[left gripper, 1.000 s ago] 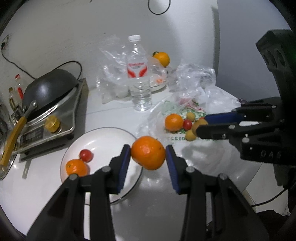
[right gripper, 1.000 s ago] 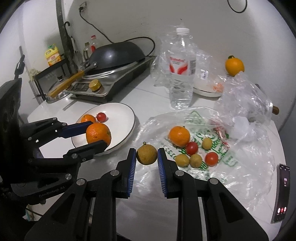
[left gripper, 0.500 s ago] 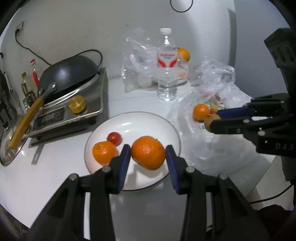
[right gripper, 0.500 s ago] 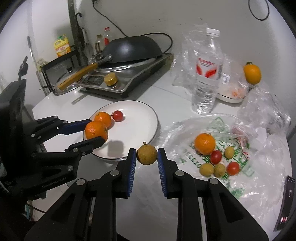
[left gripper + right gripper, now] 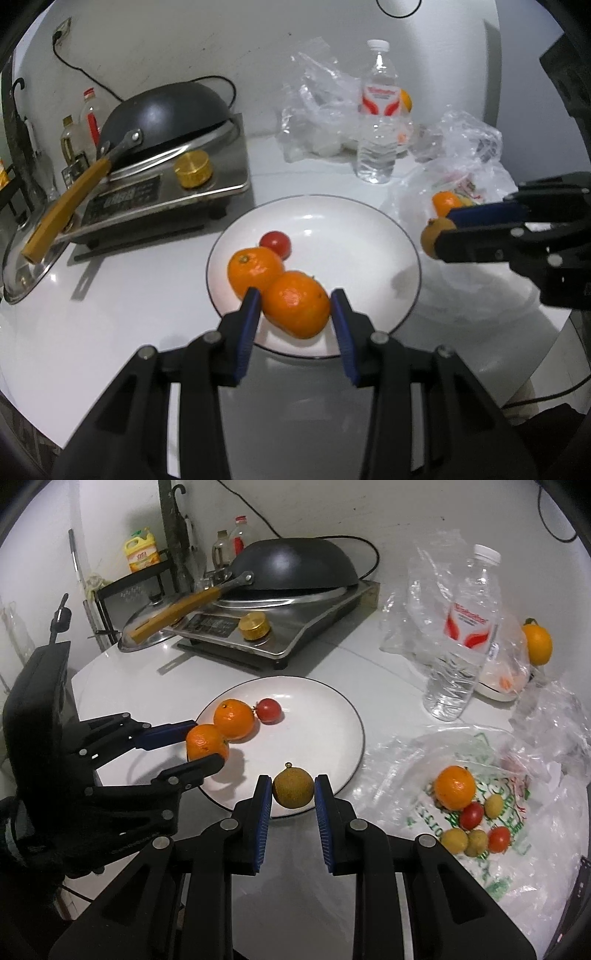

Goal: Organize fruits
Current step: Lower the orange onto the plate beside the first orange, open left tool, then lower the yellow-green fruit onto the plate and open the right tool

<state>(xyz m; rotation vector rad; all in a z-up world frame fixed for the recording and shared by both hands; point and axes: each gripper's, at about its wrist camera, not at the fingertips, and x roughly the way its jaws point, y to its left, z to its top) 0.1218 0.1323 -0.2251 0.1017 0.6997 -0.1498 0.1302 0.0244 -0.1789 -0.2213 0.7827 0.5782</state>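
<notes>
My left gripper [image 5: 295, 306] is shut on an orange [image 5: 297, 304] and holds it over the near part of the white plate [image 5: 369, 236]. It touches a second orange [image 5: 253, 269] that lies on the plate beside a red tomato [image 5: 275, 243]. My right gripper [image 5: 292, 794] is shut on a small brown round fruit [image 5: 293, 792] above the plate's [image 5: 317, 716] near rim. On the plastic bag [image 5: 517, 867] to the right lie another orange [image 5: 454, 787], tomatoes and small yellow-brown fruits.
An induction cooker [image 5: 159, 192] with a black wok [image 5: 162, 114] stands behind the plate at the left. A water bottle [image 5: 461, 646] and crumpled clear bags [image 5: 317, 110] stand at the back right, with one orange [image 5: 537, 642] behind them. A phone lies at the table's right edge.
Both grippers moved toward the plate with their fruits. The left one lowered its orange beside the orange on the plate. The right one brought the brown fruit over the plate's rim.
</notes>
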